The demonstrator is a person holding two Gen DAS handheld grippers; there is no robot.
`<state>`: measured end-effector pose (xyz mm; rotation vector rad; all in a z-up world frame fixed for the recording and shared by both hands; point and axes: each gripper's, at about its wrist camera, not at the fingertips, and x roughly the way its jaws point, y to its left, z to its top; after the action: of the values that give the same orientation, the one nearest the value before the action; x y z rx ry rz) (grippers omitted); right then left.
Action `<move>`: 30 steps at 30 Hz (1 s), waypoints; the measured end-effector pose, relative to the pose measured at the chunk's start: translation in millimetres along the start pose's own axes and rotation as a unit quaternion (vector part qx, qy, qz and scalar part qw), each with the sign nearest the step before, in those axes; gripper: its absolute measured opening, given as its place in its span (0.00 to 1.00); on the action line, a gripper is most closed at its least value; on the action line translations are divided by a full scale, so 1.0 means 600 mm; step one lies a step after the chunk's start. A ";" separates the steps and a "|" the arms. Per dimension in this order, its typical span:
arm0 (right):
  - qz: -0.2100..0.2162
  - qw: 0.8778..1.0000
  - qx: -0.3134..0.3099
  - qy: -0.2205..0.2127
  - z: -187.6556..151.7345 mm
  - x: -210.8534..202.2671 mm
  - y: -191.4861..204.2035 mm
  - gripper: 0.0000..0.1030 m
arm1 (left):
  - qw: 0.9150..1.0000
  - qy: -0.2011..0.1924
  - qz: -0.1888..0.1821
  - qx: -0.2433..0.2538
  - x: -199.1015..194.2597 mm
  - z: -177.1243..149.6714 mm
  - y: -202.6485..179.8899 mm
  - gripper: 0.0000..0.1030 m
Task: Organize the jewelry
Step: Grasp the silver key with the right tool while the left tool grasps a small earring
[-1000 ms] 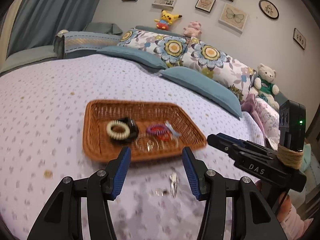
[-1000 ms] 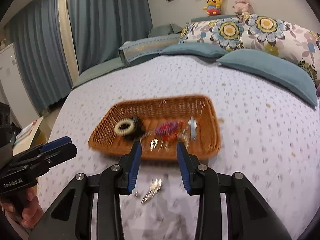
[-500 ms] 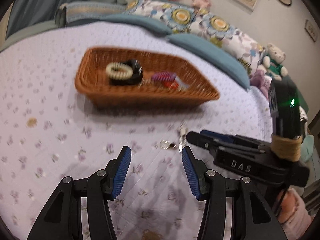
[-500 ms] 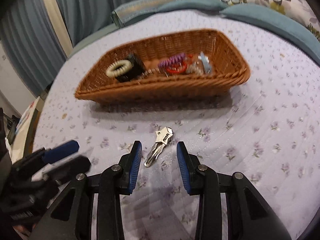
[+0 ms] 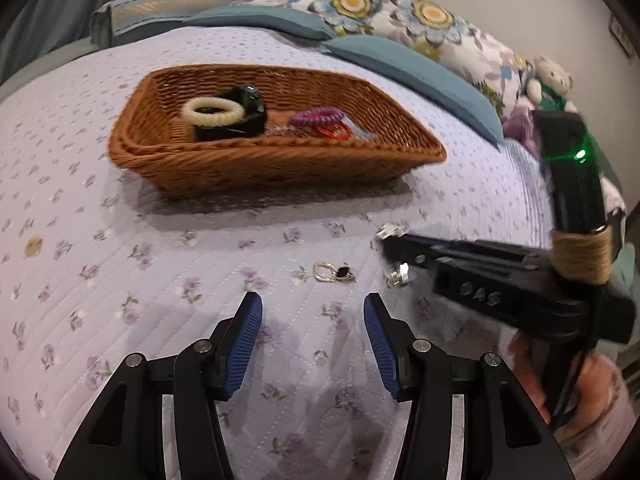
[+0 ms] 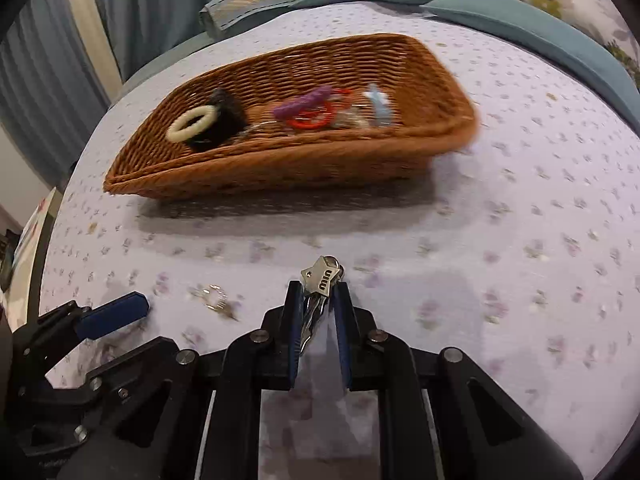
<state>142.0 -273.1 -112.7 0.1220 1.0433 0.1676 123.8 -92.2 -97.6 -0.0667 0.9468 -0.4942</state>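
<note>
A silver hair clip (image 6: pixel 320 288) lies on the lilac quilt between the pads of my right gripper (image 6: pixel 318 300), which is closed around it. Its tip shows past the right gripper (image 5: pixel 390 248) in the left wrist view (image 5: pixel 387 232). A small gold ring piece with a dark stone (image 5: pixel 332 273) lies on the quilt just ahead of my open, empty left gripper (image 5: pixel 312 320); it also shows in the right wrist view (image 6: pixel 216 298). The wicker basket (image 5: pixel 280 160) beyond holds a cream hair tie (image 5: pixel 212 112), a black band, a purple coil (image 5: pixel 316 116) and a red ring.
Teal and floral pillows (image 5: pixel 400 60) line the head of the bed behind the basket (image 6: pixel 280 168). A teddy bear (image 5: pixel 552 80) sits at the far right. Blue curtains (image 6: pixel 120 20) hang at the left past the bed edge.
Both grippers have come down toward the quilt in front of the basket. My right gripper has moved over the silver clip and closed on it. The left gripper stays open.
</note>
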 end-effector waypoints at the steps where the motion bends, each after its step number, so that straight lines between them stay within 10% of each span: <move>1: 0.000 1.000 0.003 0.000 -0.002 -0.004 -0.009 0.17 | 1.000 0.003 0.002 0.006 0.004 0.002 -0.004 0.53; 30: 0.007 1.000 0.000 -0.014 0.019 0.018 -0.004 0.27 | 0.998 0.032 -0.005 0.052 0.074 0.037 -0.038 0.24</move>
<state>157.4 -273.6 -116.6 0.1305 1.0147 0.1777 154.2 -135.2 -112.1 0.0379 0.9826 -0.5566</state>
